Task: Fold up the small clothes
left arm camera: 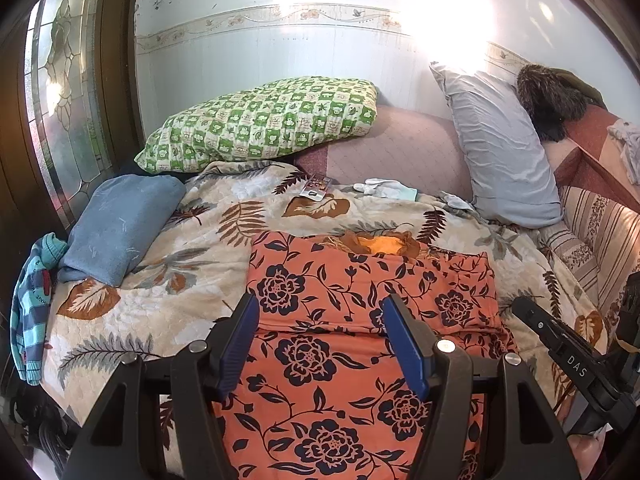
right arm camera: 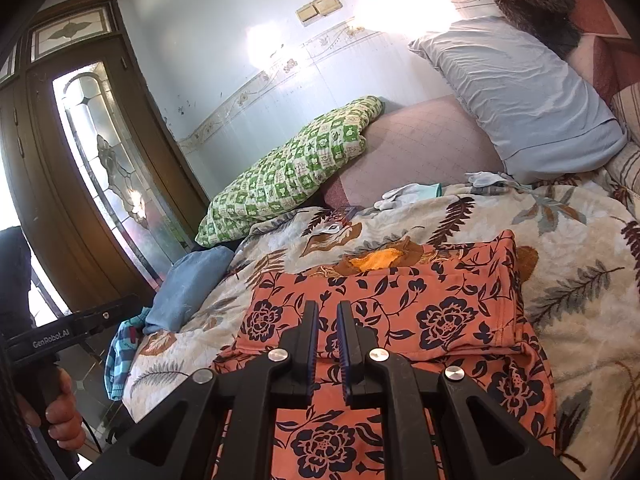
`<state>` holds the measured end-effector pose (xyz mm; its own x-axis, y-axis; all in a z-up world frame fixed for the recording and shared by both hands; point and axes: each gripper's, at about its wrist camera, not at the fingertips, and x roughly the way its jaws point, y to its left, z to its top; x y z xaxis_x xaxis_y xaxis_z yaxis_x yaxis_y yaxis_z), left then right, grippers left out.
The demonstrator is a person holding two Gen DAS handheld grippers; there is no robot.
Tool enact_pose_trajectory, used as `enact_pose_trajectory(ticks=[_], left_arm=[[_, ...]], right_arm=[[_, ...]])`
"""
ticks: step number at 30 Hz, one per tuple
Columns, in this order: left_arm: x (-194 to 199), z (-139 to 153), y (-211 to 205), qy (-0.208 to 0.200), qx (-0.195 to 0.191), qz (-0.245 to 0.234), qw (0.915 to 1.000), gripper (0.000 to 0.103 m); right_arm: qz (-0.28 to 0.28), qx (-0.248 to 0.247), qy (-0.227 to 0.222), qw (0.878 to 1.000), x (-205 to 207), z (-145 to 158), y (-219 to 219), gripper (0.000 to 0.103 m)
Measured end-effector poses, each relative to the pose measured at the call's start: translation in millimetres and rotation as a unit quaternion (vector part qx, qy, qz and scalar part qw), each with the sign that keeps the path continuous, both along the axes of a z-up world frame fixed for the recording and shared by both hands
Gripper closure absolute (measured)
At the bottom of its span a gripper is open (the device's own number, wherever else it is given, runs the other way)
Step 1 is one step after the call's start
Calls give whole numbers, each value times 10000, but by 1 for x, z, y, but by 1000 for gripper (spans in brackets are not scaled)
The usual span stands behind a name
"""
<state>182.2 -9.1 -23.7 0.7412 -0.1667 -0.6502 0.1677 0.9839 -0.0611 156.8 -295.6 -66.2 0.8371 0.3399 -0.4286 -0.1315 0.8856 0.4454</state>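
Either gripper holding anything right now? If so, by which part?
Nothing is held. The left gripper stands open above the orange floral garment, nothing between its pads. The right gripper is shut and empty over the same garment.

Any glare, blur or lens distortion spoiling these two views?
Left wrist view: glare blows out the wall; fisheye bends the door; the orange garment is sharp. Right wrist view: similar glare on the wall, corners vignetted black, and the green pillow stays clear.
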Motion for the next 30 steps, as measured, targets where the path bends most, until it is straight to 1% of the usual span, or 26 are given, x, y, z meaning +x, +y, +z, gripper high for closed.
enact_pose_trajectory(ticks=[14,23,30], left_arm=[[2,-1,3,35,-51,28,10000,38],[1,-3,-1,42,-47,-6,10000,38],[1,-5,9,37,-39,98,9999,38]], right_arm=[[44,-6,97,9999,4,-3,2,92],[65,-23,85,9999,3,-3,3,92],[-31,-65,92,9999,4,-2,-4,92]])
